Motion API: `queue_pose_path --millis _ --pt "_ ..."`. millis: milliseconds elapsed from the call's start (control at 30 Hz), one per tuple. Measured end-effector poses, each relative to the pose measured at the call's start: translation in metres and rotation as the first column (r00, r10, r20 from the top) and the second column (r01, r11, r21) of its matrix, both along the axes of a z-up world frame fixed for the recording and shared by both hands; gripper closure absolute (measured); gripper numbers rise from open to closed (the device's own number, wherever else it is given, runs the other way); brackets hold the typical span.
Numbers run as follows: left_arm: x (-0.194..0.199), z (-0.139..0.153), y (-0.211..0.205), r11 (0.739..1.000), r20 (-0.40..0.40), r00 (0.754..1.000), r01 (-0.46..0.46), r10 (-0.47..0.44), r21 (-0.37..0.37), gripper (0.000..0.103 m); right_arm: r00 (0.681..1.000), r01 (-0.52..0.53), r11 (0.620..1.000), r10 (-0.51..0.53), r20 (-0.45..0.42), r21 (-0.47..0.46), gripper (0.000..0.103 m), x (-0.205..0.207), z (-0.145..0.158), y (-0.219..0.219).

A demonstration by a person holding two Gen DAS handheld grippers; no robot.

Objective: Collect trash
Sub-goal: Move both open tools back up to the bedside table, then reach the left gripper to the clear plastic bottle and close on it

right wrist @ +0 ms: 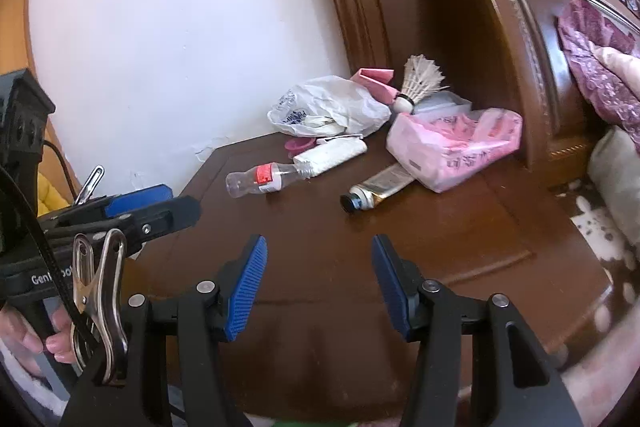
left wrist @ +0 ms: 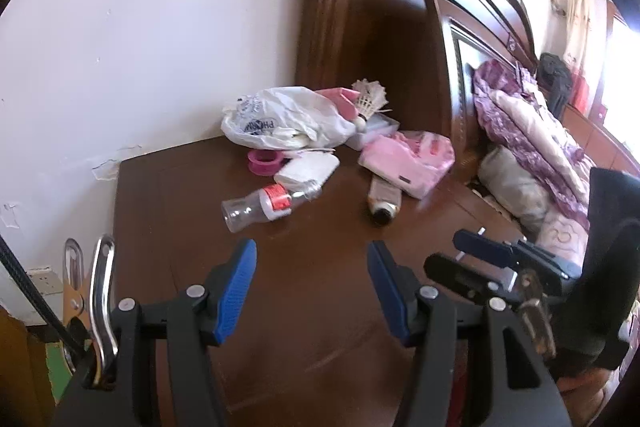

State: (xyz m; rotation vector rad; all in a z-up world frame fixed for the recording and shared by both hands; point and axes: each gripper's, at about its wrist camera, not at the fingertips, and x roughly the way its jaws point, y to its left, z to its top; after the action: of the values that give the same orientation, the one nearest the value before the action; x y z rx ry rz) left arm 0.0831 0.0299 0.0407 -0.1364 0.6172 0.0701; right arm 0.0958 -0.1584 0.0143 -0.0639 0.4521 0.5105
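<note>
Your left gripper and right gripper both hang released above the nightstand, short of the bottle.

Your surface is glossy dark wood; the bottle is clear smooth plastic, the white bag crinkled plastic film, your tongs' pads ribbed blue.

Near side of clear plastic bottle with red label: bare brown wooden tabletop. Behind bottle: white tissue pack, crumpled white plastic bag, probably touching.
</note>
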Motion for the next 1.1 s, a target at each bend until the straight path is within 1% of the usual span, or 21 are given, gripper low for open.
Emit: queue_pose_path --millis 100,200,333,533,600,700,800,867,900,933,967,1033,1100 --pt "0.01 0.0 0.007 1.0 -0.003 1.0 -0.01 0.01 0.009 0.042 1.0 0.009 1.0 -0.008 0.011 -0.026 0.047 0.01 -0.001 0.01" --pt "0.019 -0.002 0.016 1.0 -0.002 1.0 -0.024 0.024 0.0 0.042 1.0 0.011 1.0 -0.01 0.015 -0.026 0.047 0.02 -0.003 0.015" --pt "0.03 -0.009 0.028 0.999 -0.016 0.999 -0.046 0.046 -0.015 0.042 1.0 0.018 1.0 -0.018 -0.007 -0.005 0.047 0.03 -0.004 0.015" --pt "0.043 -0.017 0.04 0.997 -0.034 0.997 -0.07 0.07 -0.014 0.042 0.999 0.041 0.999 -0.041 -0.003 0.034 0.046 0.036 0.002 0.009" --pt "0.048 -0.015 0.043 0.998 -0.035 0.998 -0.062 0.061 -0.02 0.042 0.999 0.034 0.999 -0.034 -0.003 0.04 0.045 0.04 0.004 0.006" --pt "0.061 -0.013 0.043 0.999 -0.031 0.998 -0.046 0.046 0.01 0.042 0.997 0.07 0.997 -0.071 0.024 0.024 0.043 0.046 0.006 0.001" --pt "0.075 -0.014 0.041 0.998 -0.025 0.999 -0.04 0.041 0.052 0.042 0.991 0.128 0.991 -0.129 0.024 0.027 0.043 0.058 0.008 -0.01" --pt "0.084 -0.018 0.037 0.997 -0.039 0.999 -0.021 0.024 0.074 0.042 0.988 0.151 0.987 -0.152 0.014 0.05 0.042 0.065 0.009 -0.02" --pt "0.089 -0.021 0.035 0.995 -0.054 0.998 -0.008 0.013 0.094 0.042 0.986 0.164 0.984 -0.165 0.005 0.066 0.042 0.07 0.01 -0.026" --pt "0.096 -0.024 0.031 0.994 -0.087 0.996 0.003 0.007 0.113 0.042 0.983 0.182 0.98 -0.182 -0.006 0.084 0.042 0.074 0.011 -0.033" --pt "0.1 -0.025 0.029 0.993 -0.098 0.995 0.009 0.003 0.117 0.042 0.981 0.195 0.975 -0.194 -0.017 0.104 0.042 0.078 0.011 -0.039" --pt "0.104 -0.024 0.027 0.991 -0.091 0.996 -0.007 0.019 0.134 0.042 0.976 0.216 0.966 -0.212 -0.043 0.14 0.042 0.086 0.011 -0.05" --pt "0.11 -0.025 0.024 0.981 -0.107 0.993 -0.025 0.047 0.193 0.042 0.973 0.229 0.958 -0.219 -0.077 0.172 0.042 0.093 0.009 -0.057"
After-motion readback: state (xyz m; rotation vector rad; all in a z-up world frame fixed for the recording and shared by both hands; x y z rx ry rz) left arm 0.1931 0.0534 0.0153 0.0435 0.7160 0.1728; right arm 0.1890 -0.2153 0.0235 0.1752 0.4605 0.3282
